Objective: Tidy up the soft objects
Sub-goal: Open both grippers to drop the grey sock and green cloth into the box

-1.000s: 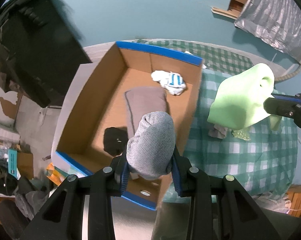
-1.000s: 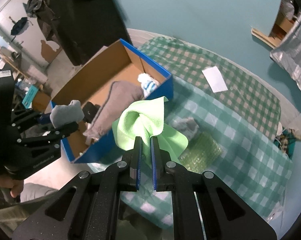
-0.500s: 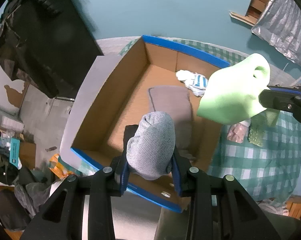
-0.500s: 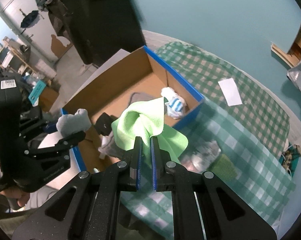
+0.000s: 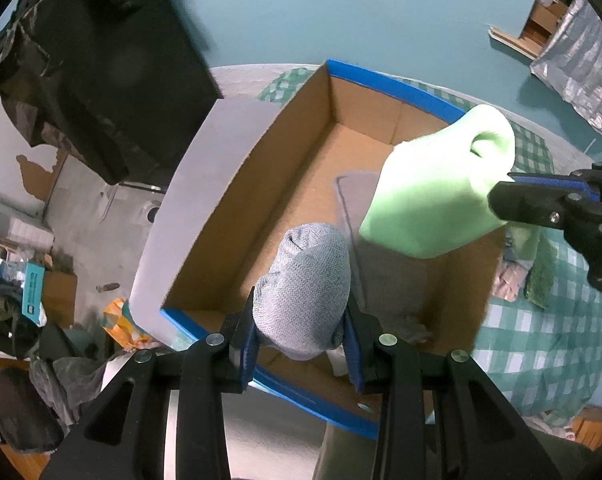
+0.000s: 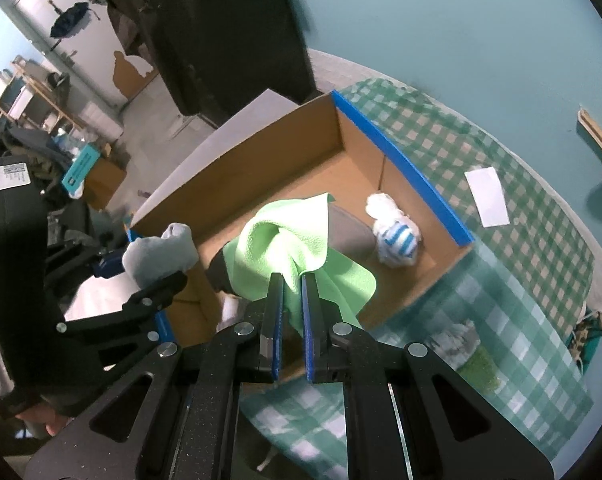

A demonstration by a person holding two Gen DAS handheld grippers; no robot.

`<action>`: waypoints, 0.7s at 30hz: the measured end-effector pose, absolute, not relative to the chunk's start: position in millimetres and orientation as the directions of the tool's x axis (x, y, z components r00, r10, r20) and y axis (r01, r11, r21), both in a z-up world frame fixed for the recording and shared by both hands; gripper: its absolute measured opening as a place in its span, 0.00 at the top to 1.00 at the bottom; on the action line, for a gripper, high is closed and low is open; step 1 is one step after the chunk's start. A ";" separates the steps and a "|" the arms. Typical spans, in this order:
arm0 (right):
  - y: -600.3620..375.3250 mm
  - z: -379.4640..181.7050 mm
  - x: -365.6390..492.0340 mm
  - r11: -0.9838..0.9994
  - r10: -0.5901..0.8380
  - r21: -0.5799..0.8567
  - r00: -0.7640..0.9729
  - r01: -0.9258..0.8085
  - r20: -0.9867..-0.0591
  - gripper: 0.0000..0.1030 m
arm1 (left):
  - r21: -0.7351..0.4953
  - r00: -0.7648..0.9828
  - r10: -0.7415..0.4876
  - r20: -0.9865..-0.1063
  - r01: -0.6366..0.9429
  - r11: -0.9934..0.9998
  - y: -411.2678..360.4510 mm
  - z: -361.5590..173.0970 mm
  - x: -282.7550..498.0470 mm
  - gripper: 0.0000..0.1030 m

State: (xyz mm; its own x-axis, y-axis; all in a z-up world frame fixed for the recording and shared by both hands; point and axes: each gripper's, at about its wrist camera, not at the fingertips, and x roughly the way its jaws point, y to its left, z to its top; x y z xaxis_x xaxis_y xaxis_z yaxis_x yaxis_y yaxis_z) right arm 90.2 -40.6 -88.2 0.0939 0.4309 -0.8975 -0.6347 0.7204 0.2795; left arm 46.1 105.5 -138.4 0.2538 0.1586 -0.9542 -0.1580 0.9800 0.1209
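I saw the left gripper (image 5: 301, 334) as matt black plastic, faintly grainy, with smooth blue pads and shiny metal screws. It held a grey sock (image 5: 305, 292) of coarse knit cloth. The right gripper (image 6: 292, 296), of the same finish, pinched a green cloth (image 6: 289, 240), soft and fleecy. The box (image 6: 261, 148) was plain brown cardboard, matt, its rim edged in glossy blue tape. The tablecloth (image 6: 533, 320) looked like thin checked fabric.
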 end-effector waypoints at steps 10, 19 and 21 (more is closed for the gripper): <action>-12.1 -110.2 98.5 0.719 0.407 0.283 0.054 -0.635 -0.912 0.91 | 0.143 0.197 0.181 -0.963 -0.195 0.970 127.2 -157.6 53.8 0.52; -14.0 -107.9 96.6 0.754 0.389 0.259 0.093 -0.604 -0.917 0.47 | 0.134 0.185 0.174 -0.967 -0.211 0.968 133.6 -156.7 50.8 0.37; -18.2 -106.4 97.3 0.762 0.390 0.261 0.098 -0.593 -0.916 0.47 | 0.129 0.191 0.170 -0.967 -0.212 0.969 133.3 -154.4 50.3 0.37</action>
State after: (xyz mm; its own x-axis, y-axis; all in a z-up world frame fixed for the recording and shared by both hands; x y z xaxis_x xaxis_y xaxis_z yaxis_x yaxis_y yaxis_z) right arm 97.3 -18.2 -106.4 0.0983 0.3900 -0.9156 -0.5925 0.7621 0.2610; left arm 50.3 133.3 -154.4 0.1907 0.1703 -0.9668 -0.2118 0.9688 0.1288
